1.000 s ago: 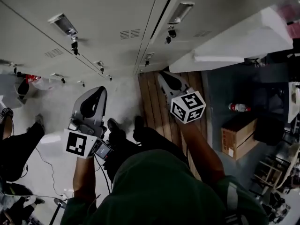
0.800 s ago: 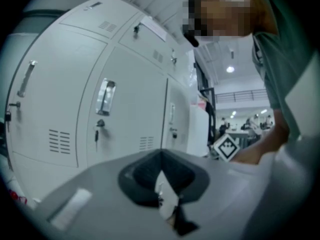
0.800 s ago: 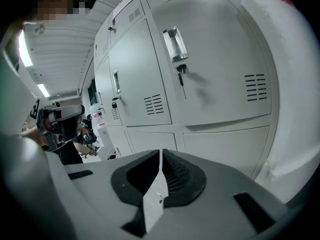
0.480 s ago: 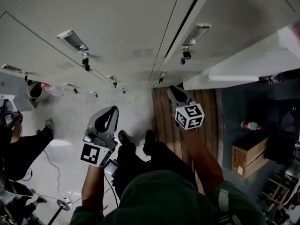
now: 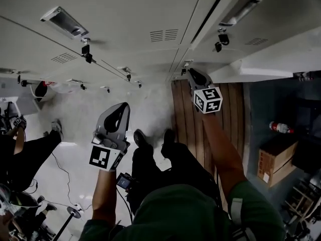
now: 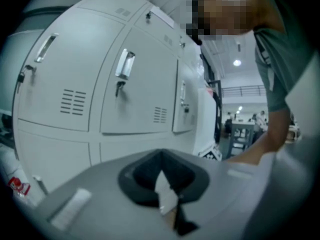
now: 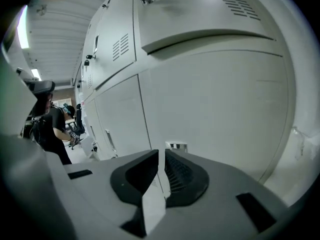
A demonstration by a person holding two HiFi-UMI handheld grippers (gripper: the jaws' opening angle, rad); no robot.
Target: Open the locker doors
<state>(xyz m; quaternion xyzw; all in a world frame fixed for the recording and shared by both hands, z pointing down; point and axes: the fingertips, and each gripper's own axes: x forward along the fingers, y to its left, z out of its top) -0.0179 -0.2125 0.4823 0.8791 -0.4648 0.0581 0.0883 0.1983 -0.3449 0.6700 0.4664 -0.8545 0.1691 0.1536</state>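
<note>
The locker doors (image 5: 140, 14) stand right in front of the person, like a grey-white wall. The ones the grippers face look shut. The left gripper (image 5: 120, 110) is held out in front of them but does not touch them. Its jaws are clenched together, with nothing between them. The right gripper (image 5: 194, 76) is low down, close to a bottom door, and its tip is near a small latch (image 7: 176, 146). Its jaws are clenched too, and empty. Long handles (image 5: 62, 20) with little dark locks under them sit on the upper doors. On the floor there are wooden boards (image 5: 188, 117), a cardboard box (image 5: 275, 159) and a bottle (image 5: 281, 127). Another person (image 5: 22, 152) is off to the left.
</note>
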